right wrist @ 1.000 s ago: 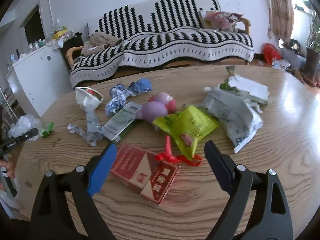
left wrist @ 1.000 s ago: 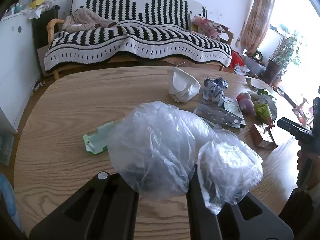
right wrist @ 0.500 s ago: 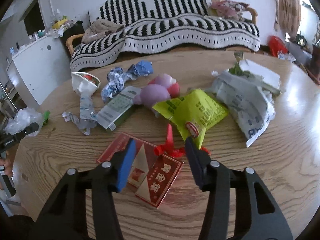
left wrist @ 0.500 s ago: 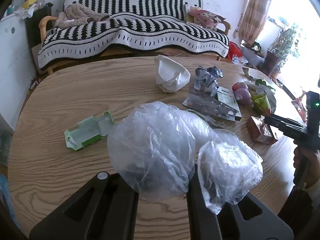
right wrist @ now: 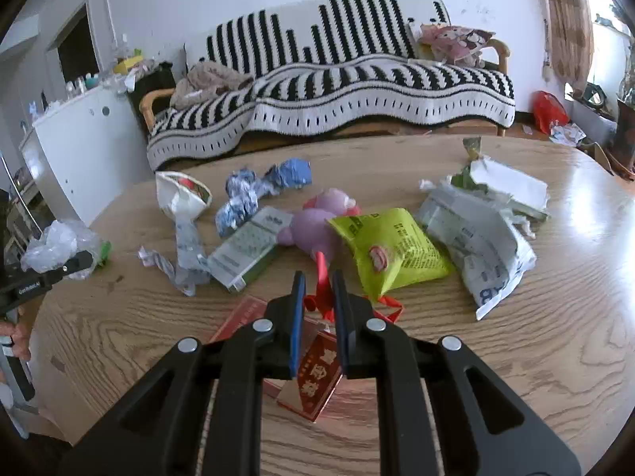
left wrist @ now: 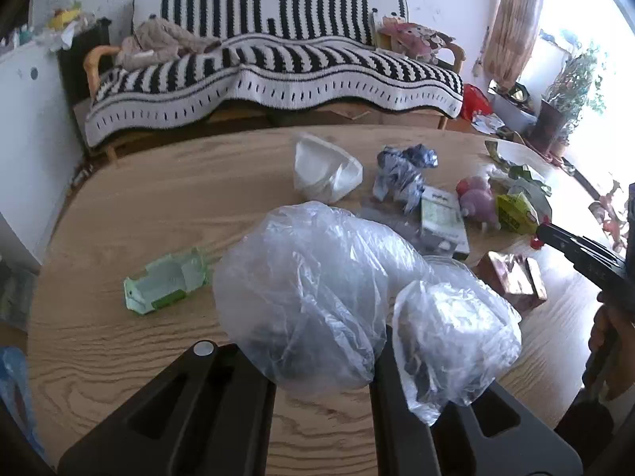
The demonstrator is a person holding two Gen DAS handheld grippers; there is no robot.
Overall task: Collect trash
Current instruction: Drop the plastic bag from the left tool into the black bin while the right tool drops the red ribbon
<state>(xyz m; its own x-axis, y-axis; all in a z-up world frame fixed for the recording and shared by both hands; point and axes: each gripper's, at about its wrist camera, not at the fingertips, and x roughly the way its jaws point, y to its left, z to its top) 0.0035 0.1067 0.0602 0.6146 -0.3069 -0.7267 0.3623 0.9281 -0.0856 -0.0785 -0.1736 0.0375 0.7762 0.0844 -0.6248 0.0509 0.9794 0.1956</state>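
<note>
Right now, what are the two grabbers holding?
Left gripper pinches the plastic bag by its bunched end. Right gripper has just closed on the red ribbon.

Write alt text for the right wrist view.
The right gripper has just closed around a red ribbon above a red packet on a wooden table littered with wrappers, a striped sofa behind.

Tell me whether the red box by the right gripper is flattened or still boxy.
Flattened. The red box lies flat and creased on the table, partly hidden beneath the right gripper.
</note>
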